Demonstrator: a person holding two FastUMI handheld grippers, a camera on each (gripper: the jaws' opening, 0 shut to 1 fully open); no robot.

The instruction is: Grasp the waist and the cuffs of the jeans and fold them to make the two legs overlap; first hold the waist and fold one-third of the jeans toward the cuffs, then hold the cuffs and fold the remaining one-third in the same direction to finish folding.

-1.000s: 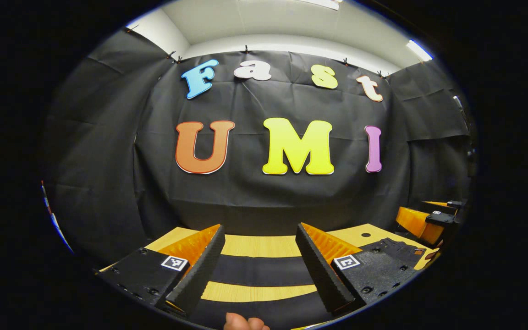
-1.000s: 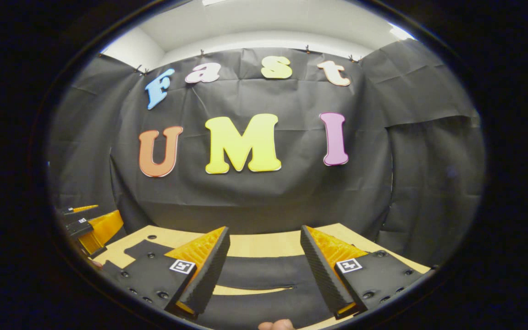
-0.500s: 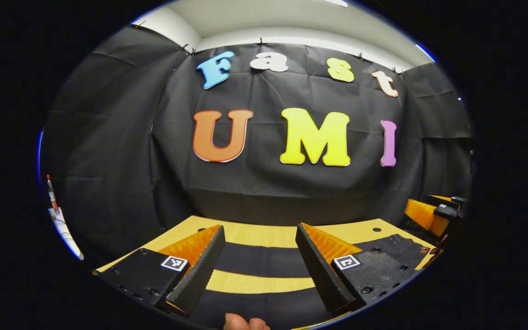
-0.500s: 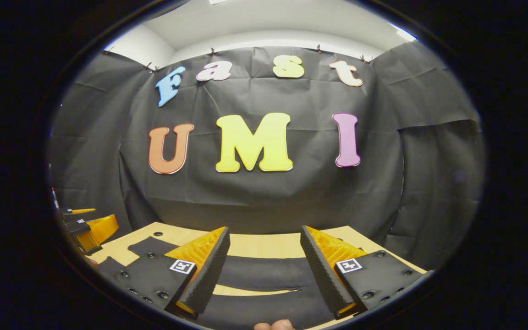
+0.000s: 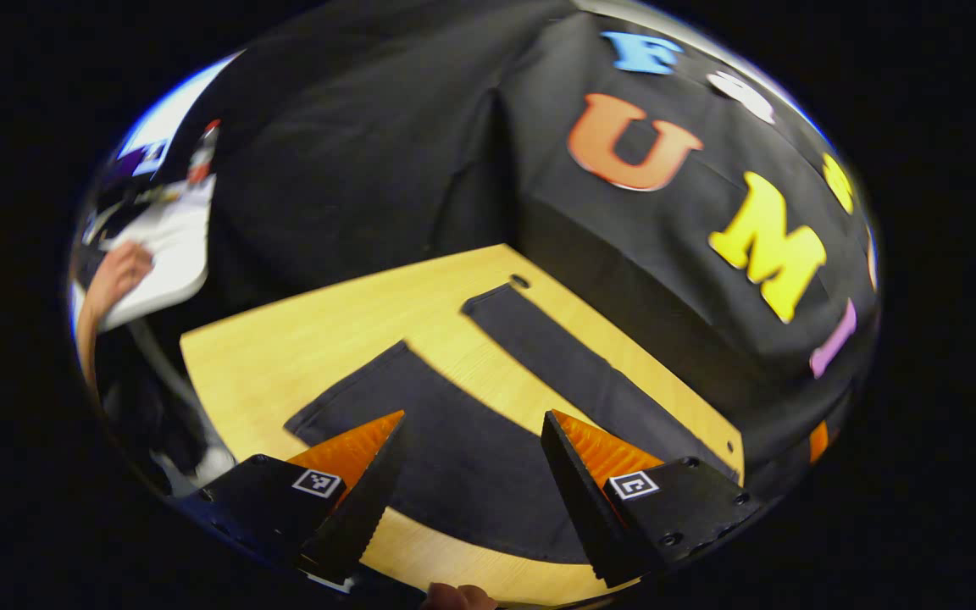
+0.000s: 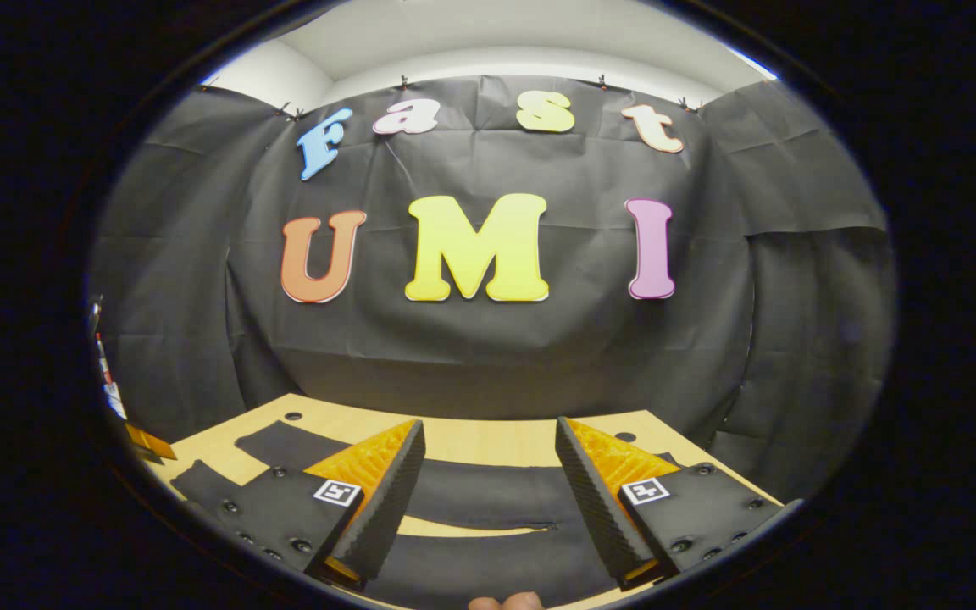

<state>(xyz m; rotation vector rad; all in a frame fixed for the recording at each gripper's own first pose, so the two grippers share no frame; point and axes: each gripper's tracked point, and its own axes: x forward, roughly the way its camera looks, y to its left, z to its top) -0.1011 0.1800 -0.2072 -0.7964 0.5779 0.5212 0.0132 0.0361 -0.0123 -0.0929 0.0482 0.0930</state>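
Two dark legs of the jeans [image 5: 454, 440] lie flat and apart on the tabletop [image 5: 302, 339]. Both the left gripper [image 5: 467, 491] and right gripper [image 6: 488, 500] hover above them, jaws spread and empty. The cloth looks soft, limp and fairly heavy, so it probably wants a pinch at the thick waistband and cuff hems.

jeans [image 5: 471, 457] on table [image 5: 285, 356], legs apart

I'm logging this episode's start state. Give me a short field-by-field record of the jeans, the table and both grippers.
jeans: dark jeans lying flat on the table, two legs spread apart with bare wood between them
table: light wooden table
left gripper: left gripper open, above the nearer leg, holding nothing
right gripper: right gripper open, above the jeans, holding nothing
fold progress: no fold visible yet
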